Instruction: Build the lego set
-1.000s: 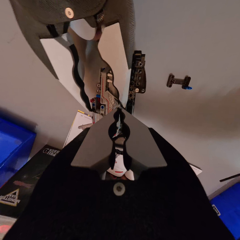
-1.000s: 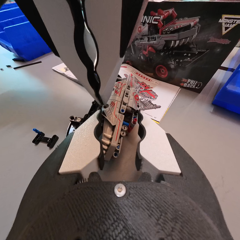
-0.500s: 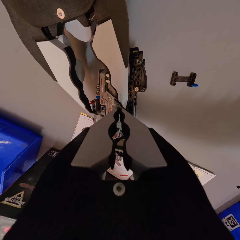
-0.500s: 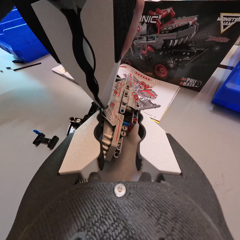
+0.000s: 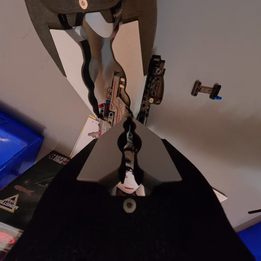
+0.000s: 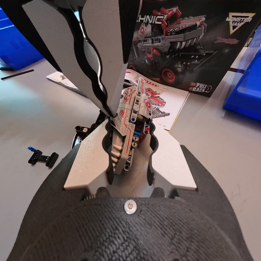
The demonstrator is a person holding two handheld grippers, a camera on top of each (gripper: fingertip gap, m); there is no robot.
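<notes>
A grey and red lego model (image 6: 127, 134) with white teeth stands between the fingers of my right gripper (image 6: 129, 124), which is shut on it just above the table. My left gripper (image 5: 129, 120) faces it from the other side. Its jaws are shut and its tips pinch the model's upper left corner, as the right wrist view (image 6: 110, 115) shows. The left wrist view shows the model (image 5: 115, 98) inside the right gripper (image 5: 117, 113). A black lego frame (image 5: 154, 87) lies on the table behind the model. A small black piece with a blue pin (image 6: 42, 157) lies to the left.
The set's dark box (image 6: 183, 42) stands behind an open instruction booklet (image 6: 173, 101). Blue bins (image 6: 247, 90) sit at the right and far left. A second booklet (image 6: 62, 80) and a thin black axle (image 6: 17, 74) lie at the far left on the grey table. My left and right fingertips are right by each other.
Both grippers keep their hold on the model. The left gripper has tilted a little while its tips stay at the model's corner.
</notes>
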